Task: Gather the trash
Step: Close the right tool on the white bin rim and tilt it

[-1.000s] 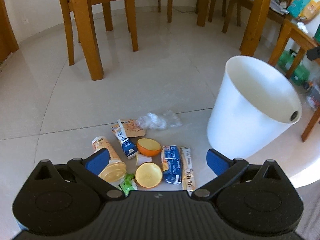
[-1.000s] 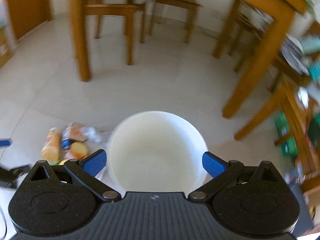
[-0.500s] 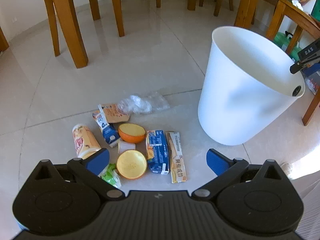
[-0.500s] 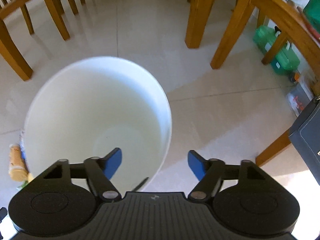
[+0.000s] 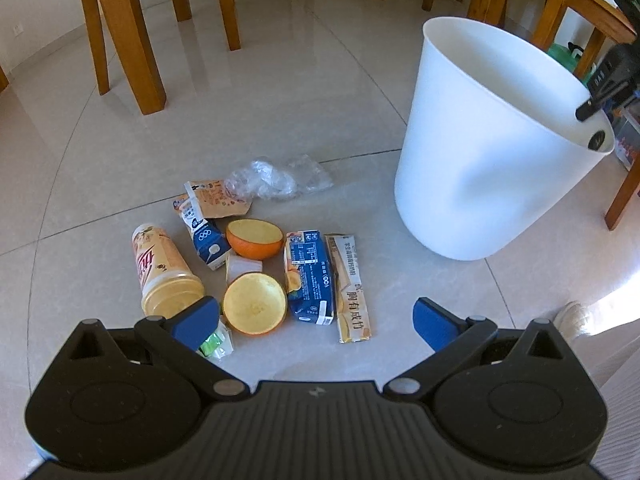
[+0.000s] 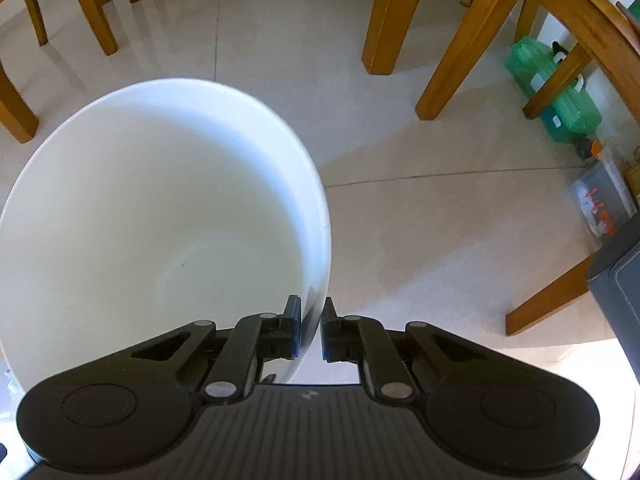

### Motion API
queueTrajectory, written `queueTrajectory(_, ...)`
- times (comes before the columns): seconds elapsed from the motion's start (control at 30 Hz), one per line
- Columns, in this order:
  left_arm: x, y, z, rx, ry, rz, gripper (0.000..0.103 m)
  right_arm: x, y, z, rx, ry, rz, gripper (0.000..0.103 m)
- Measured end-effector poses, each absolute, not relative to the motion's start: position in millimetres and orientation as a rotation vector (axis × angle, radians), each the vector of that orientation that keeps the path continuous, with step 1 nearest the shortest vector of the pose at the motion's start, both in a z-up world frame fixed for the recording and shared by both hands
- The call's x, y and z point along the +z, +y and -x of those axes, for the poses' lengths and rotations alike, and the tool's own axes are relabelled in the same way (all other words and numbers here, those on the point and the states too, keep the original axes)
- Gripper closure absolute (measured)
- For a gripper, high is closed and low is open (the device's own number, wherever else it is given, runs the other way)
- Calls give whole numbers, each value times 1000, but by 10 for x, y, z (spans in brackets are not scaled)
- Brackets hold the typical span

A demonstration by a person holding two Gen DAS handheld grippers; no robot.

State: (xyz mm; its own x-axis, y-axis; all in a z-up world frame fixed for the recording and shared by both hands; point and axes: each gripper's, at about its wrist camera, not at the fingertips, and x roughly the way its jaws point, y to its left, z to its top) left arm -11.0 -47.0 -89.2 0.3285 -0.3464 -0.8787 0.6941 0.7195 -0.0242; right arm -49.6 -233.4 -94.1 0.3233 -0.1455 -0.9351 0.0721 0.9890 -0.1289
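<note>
A pile of trash lies on the tiled floor: a tan drink bottle, two orange halves, a blue carton, a small blue-and-white carton, a beige wrapper, a brown packet and crumpled clear plastic. My left gripper hangs open just above the near orange half, holding nothing. To the right stands a white bin, tilted and empty inside. My right gripper is shut on the white bin's rim, one finger inside, one outside.
Wooden chair legs and table legs ring the floor behind the pile. A green plastic container and a clear box sit under the furniture at right. A dark case stands at the far right.
My right gripper closed from wide open onto the bin's rim. The left gripper drew nearer to the trash pile and stayed open. The bin tilted slightly.
</note>
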Motion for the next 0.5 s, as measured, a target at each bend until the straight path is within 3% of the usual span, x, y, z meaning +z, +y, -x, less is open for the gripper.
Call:
queueTrajectory(0.27,-908,-428,69,-706,1025,-405,1,-972,-2457,172,-196,1187,57,90)
queueTrajectory(0.5,-936,-416,60,-730,1034,-385,1,-973,-2533,237,-229,1265,-28,87)
